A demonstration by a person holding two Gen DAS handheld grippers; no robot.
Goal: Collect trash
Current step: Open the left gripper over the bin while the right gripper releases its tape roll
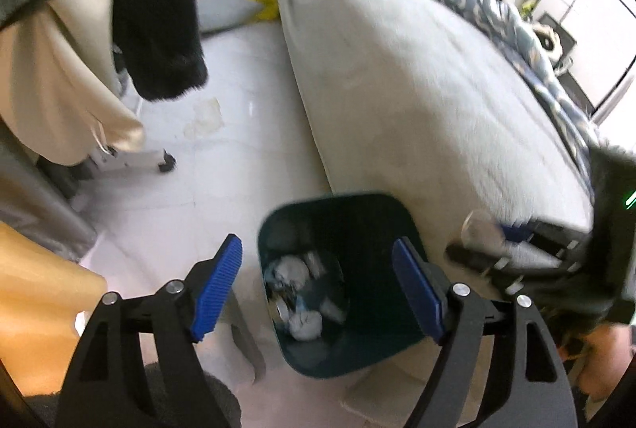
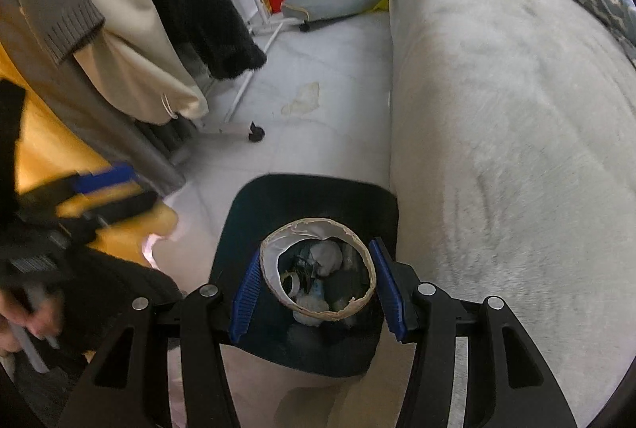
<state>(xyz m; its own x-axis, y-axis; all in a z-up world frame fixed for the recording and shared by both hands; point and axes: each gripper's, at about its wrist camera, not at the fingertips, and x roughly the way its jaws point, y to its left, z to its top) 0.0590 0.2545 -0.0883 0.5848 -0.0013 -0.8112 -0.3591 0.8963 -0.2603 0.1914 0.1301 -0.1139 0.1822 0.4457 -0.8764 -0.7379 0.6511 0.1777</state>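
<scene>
A dark teal trash bin (image 1: 369, 229) stands on the pale floor against the bed's side, with crumpled white paper (image 1: 304, 322) and other scraps in it. My left gripper (image 1: 318, 269) hangs open over the bin's mouth with nothing between its blue pads. In the right wrist view, my right gripper (image 2: 316, 281) is shut on a cardboard tape ring (image 2: 270, 257), held right above the bin (image 2: 302, 197), whose trash shows through the ring. The right gripper (image 1: 508, 253) appears blurred at the left wrist view's right side. The left gripper (image 2: 99, 189) is a blur at the left.
A bed with a grey fuzzy cover (image 1: 417, 90) runs along the right. Hanging coats, cream (image 1: 51, 78) and black (image 1: 159, 10), fill the left on a wheeled rack (image 1: 167, 163). A stain (image 1: 204, 116) marks the floor. A person's hand (image 2: 24, 316) shows low left.
</scene>
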